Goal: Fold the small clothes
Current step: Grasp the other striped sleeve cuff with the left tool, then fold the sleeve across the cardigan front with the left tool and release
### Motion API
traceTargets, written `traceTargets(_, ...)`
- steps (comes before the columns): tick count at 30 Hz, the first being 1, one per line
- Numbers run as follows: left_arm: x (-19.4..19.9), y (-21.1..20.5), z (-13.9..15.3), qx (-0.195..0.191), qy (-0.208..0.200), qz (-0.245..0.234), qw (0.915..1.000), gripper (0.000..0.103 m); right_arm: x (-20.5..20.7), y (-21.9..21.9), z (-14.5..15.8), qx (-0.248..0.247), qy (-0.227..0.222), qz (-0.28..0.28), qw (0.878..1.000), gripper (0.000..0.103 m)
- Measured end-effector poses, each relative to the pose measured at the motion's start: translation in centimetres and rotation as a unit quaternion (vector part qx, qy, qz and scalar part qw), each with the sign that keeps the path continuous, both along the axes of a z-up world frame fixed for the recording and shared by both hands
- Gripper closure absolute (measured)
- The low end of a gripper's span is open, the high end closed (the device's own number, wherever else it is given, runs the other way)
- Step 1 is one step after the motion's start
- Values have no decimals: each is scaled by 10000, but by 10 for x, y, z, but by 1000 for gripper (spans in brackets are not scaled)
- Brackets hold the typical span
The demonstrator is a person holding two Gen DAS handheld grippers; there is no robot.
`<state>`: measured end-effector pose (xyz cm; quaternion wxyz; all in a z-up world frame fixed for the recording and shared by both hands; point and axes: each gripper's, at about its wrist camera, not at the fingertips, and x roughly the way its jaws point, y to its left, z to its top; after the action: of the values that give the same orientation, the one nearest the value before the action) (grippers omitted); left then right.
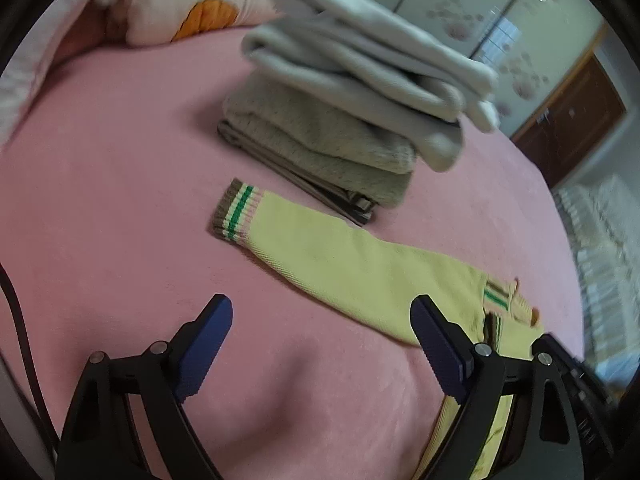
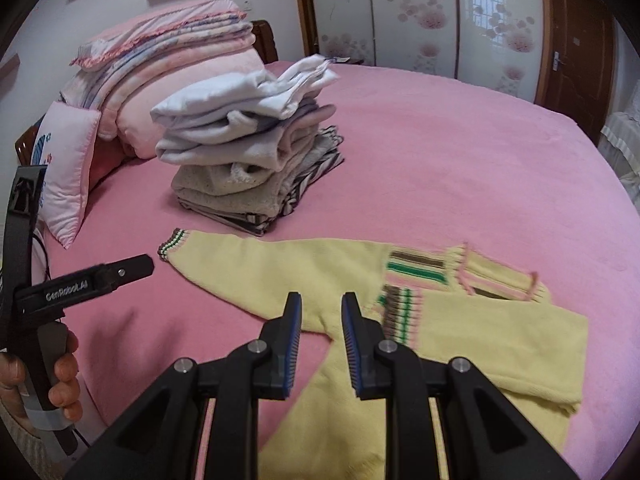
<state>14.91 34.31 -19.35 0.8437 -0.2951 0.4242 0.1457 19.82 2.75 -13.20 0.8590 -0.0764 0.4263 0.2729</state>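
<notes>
A small yellow knit sweater (image 2: 280, 272) with green, brown and pink stripes lies flat on the pink bed (image 2: 460, 160). One sleeve stretches left and ends in a striped cuff (image 2: 172, 244). In the left wrist view the same sweater (image 1: 360, 276) runs from its cuff (image 1: 236, 214) down to the right. My left gripper (image 1: 320, 304) hovers over the bed with its jaws wide apart and empty; its right finger (image 1: 436, 344) overlaps the sleeve. My right gripper (image 2: 322, 298) sits above the sleeve near the body, with a narrow gap between its pads and nothing in it.
A stack of folded clothes (image 2: 248, 152), grey and white on top, stands just behind the sleeve, also seen as a stack (image 1: 340, 120). Folded pink blankets (image 2: 168, 52) and a small pillow (image 2: 68, 168) lie at the back left. A hand (image 2: 60, 380) holds the left gripper's handle.
</notes>
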Motion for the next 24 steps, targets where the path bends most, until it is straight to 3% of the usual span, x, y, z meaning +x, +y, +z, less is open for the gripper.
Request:
traceTargets(2, 7, 12, -16, -288, -28, 129, 9995, 23, 7, 18, -14, -44, 92, 81, 9999, 83)
traceTargets(5, 20, 28, -40, -584, 13, 289, 9979, 29, 15, 37, -29, -117, 152, 163, 9997, 83)
traceTargets(13, 47, 43, -73, -696, -13, 568, 9960, 40, 22, 50, -51, -155, 320, 208, 9992, 83)
traceTargets(15, 54, 45, -78, -685, -32, 630, 9957, 47, 23, 49, -55, -165, 369, 184, 9990, 83)
traceTargets(16, 57, 45, -79, -672, -15, 653, 9956, 62, 24, 47, -57, -171, 392, 161, 9990, 83)
traceTargets(17, 58, 45, -80, -658, 33, 668, 9956, 83, 25, 45, -59, -162, 428, 133, 9989, 83)
traceTargets(18, 60, 46, -82, -664, 102, 729, 9951, 93, 26, 44, -61, -144, 461, 110, 9988, 83)
traceTargets(20, 60, 46, -82, -775, 22, 779, 9939, 95, 27, 39, -62, -108, 528, 54, 9985, 83)
traceTargets(24, 55, 27, -62, -378, -135, 730, 9965, 96, 27, 29, -59, -30, 541, -19, 9985, 83)
